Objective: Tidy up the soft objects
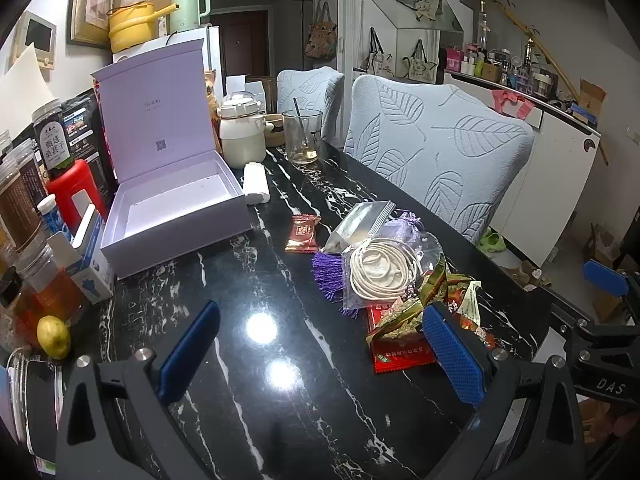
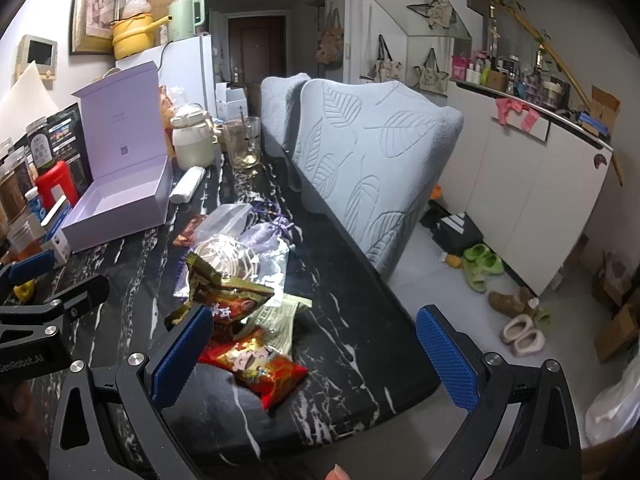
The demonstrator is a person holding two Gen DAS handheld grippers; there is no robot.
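Note:
An open lilac box (image 1: 176,216) (image 2: 120,204) stands on the black marble table (image 1: 280,380). To its right lies a pile of soft items: a clear bag with a white coiled cord (image 1: 384,268) (image 2: 228,256), a purple sachet (image 1: 404,226) (image 2: 266,234), a purple tassel (image 1: 328,276), a silver zip bag (image 1: 360,220), a small red packet (image 1: 302,234) and snack packets (image 1: 404,336) (image 2: 256,368). My left gripper (image 1: 320,356) is open and empty above the table, left of the pile. My right gripper (image 2: 316,364) is open and empty over the snack packets at the table's edge.
Jars, bottles and a red container (image 1: 72,192) crowd the left edge, with a lemon (image 1: 54,336). A white roll (image 1: 256,182), a cream pot (image 1: 240,132) and a glass (image 1: 302,136) stand behind the box. Two blue-covered chairs (image 1: 436,152) line the table's right side.

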